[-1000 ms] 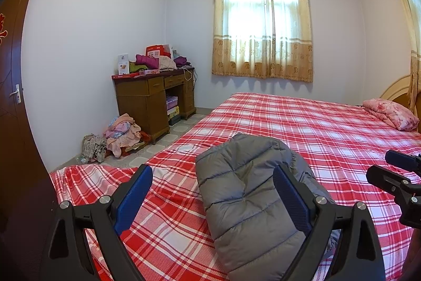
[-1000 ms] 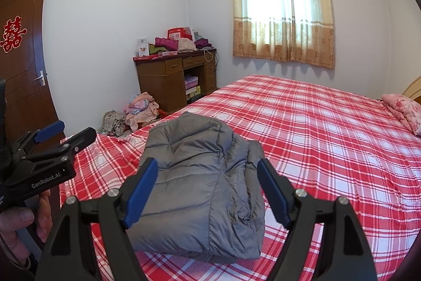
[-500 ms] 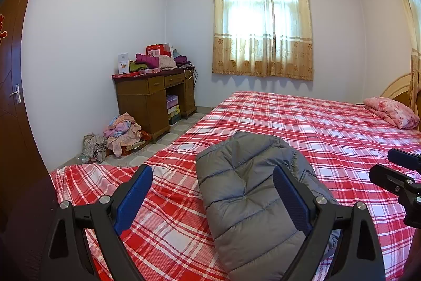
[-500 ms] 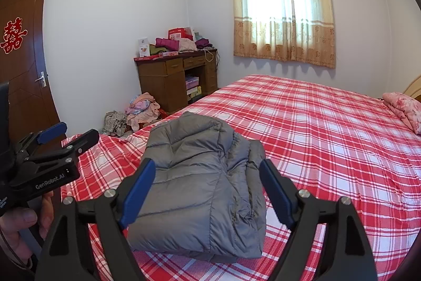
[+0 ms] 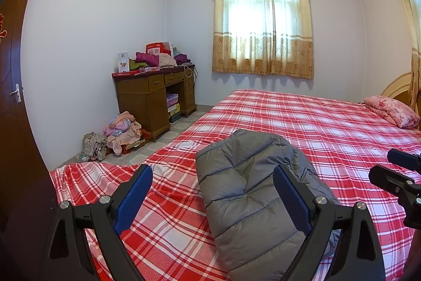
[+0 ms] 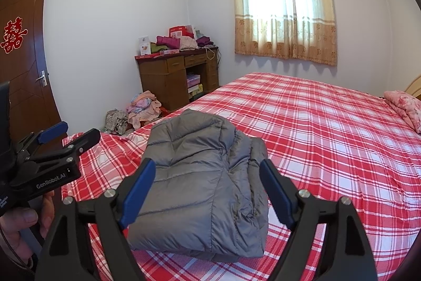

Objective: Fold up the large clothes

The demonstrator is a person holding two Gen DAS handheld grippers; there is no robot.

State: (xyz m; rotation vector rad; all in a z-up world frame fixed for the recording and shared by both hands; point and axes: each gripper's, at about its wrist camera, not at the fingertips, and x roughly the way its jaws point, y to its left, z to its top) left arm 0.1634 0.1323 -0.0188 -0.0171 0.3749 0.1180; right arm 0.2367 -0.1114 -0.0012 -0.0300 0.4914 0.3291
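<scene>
A grey quilted puffer jacket (image 5: 244, 191) lies folded into a compact bundle near the foot corner of the red plaid bed (image 5: 329, 123); it also shows in the right wrist view (image 6: 200, 175). My left gripper (image 5: 213, 191) is open and empty, held above the bed in front of the jacket's left side. My right gripper (image 6: 208, 186) is open and empty, held above the jacket's near edge. Each gripper shows at the edge of the other's view: the right one (image 5: 397, 170) and the left one (image 6: 65, 136).
A pink pillow (image 5: 392, 111) lies at the bed's head. A wooden desk (image 5: 155, 96) piled with clothes and boxes stands by the far wall, with a heap of clothes (image 5: 121, 131) on the floor. A brown door (image 6: 23, 65) is on the left.
Both grippers have drifted very slightly; the jacket has not moved and both grippers stay open.
</scene>
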